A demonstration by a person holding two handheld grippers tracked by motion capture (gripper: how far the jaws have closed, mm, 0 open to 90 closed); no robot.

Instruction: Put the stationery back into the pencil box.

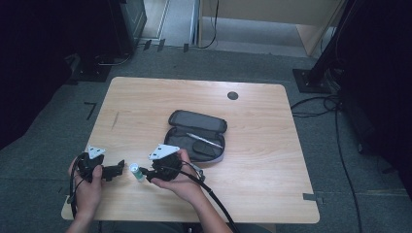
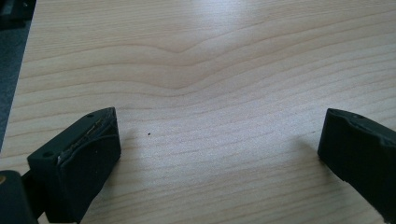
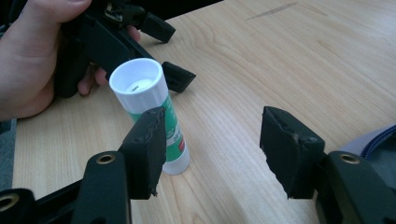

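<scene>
Right hand-held gripper, jaws apart and gripping nothing: the near pad stands just in front of a glue stick, while the far pad is well off to the side, so the stick is not between them. The glue stick stands upright on the counter, white cap up, green label below; in the high view it sits between the two tools. Left hand-held gripper, jaws wide apart over bare wood, points toward the stick from the other side, held in the left hand. Behind, an open pencil case with a pen inside lies near the counter's middle.

Likely hazards: the stick is tall and narrow, so a sideways nudge from the near pad would probably topple it and let it roll toward the counter edge. Closing from this offset would catch air or clip the cap only. The left tool's jaw tips stand close enough to collide with the right on approach
</scene>
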